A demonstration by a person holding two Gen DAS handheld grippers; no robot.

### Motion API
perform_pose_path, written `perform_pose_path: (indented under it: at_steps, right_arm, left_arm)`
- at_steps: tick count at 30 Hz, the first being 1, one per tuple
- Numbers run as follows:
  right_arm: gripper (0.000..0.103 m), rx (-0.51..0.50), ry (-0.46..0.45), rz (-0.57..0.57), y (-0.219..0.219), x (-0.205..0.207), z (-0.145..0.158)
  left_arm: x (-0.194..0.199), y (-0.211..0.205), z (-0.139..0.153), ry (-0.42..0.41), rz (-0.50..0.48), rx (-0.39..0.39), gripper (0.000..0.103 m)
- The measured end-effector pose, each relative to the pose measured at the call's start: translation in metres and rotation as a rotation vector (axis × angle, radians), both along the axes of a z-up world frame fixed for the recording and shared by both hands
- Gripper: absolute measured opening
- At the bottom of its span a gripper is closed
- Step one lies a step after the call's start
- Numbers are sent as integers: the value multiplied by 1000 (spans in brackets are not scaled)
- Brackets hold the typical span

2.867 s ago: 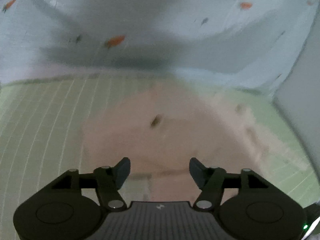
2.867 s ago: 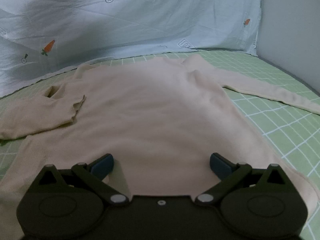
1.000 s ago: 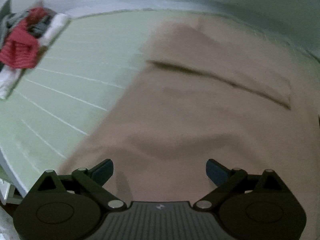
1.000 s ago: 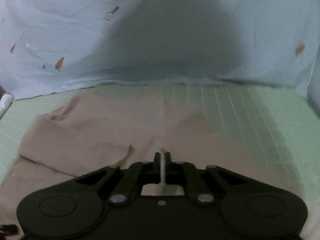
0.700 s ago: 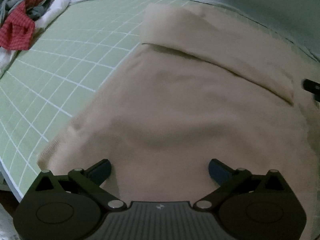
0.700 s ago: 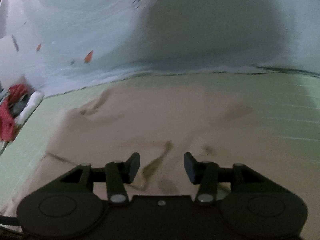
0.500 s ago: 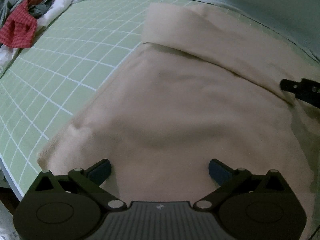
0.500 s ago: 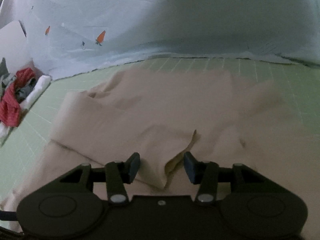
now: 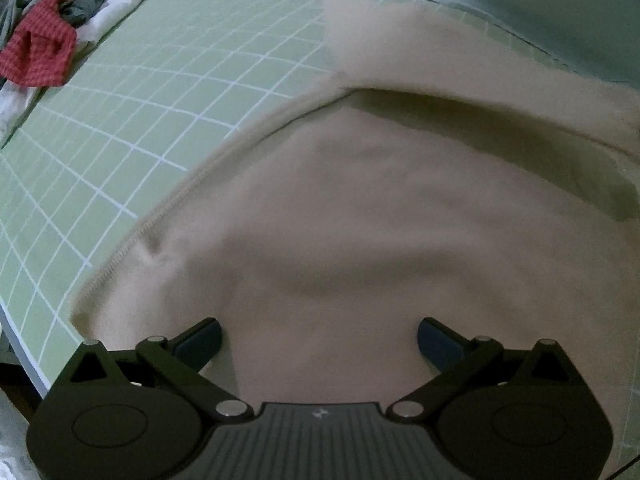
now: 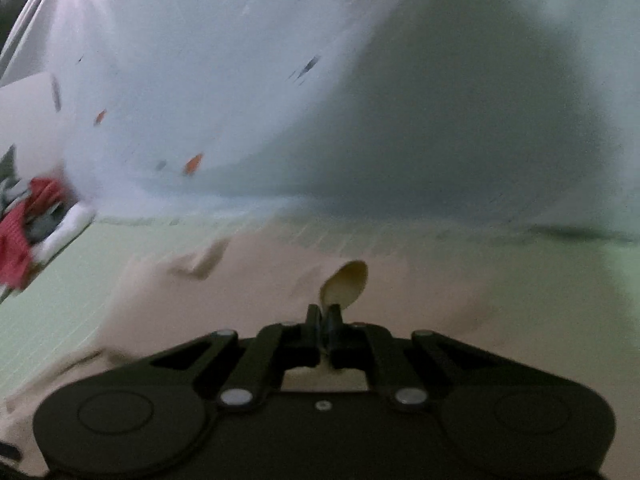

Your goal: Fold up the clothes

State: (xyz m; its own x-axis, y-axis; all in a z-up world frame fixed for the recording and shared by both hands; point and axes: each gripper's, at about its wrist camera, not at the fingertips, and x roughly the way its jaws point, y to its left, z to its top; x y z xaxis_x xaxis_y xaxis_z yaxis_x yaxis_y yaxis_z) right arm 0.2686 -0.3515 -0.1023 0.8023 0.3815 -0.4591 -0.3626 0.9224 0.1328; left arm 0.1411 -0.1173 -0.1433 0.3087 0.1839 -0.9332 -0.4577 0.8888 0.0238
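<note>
A beige long-sleeve sweater (image 9: 380, 220) lies flat on the green grid mat (image 9: 140, 100), with one sleeve (image 9: 460, 76) folded across its upper part. My left gripper (image 9: 319, 336) is open and empty, low over the sweater's lower part near the ribbed hem. My right gripper (image 10: 324, 314) is shut on a pinch of the sweater's fabric (image 10: 346, 284), which sticks up as a small loop between the fingertips. The rest of the sweater (image 10: 440, 312) spreads out blurred below it in the right wrist view.
A pile of red, grey and white clothes (image 9: 48, 40) sits at the mat's far left corner; it also shows in the right wrist view (image 10: 28, 232). A pale blue sheet with carrot prints (image 10: 240, 80) hangs behind. The mat's front edge (image 9: 24, 360) is at lower left.
My right gripper has closed on a fold of the sweater and swung, blurring its view. My left gripper has stayed open, shifting a little closer over the lower part of the sweater.
</note>
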Motion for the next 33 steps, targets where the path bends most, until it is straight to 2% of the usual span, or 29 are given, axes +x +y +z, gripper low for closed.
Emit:
perform_pose_path:
  at_steps: [2, 6, 9, 15, 20, 24, 27, 29, 31, 33]
  right_arm:
    - [3, -5, -30, -83, -25, 2, 6]
    - [3, -59, -33, -253, -68, 9, 0]
    - [3, -85, 3, -356, -95, 11, -13]
    - [3, -130, 15, -413, -109, 12, -23]
    - [3, -79, 196, -456, -117, 23, -50]
    - [6, -104, 270, -435, -113, 26, -63]
    - [15, -95, 295, -459, -115, 23, -67]
    - [27, -120, 306, -470, -113, 26, -66]
    - [35, -124, 310, -484, -113, 24, -62]
    - [48, -108, 292, -490, -113, 14, -53]
  left_arm:
    - [0, -1, 0, 3, 3, -1, 103]
    - [-1, -2, 1, 4, 9, -2, 103]
    - [-1, -2, 2, 6, 12, -3, 103]
    - [-1, -2, 4, 11, 11, -6, 103]
    - [-2, -1, 5, 14, 9, -8, 103]
    - [3, 5, 1, 16, 7, -11, 103]
    - [3, 5, 1, 17, 6, -13, 103]
    - [3, 5, 2, 20, 6, -15, 103]
    - [2, 4, 3, 18, 5, -15, 103]
    - [1, 3, 3, 14, 4, -14, 103]
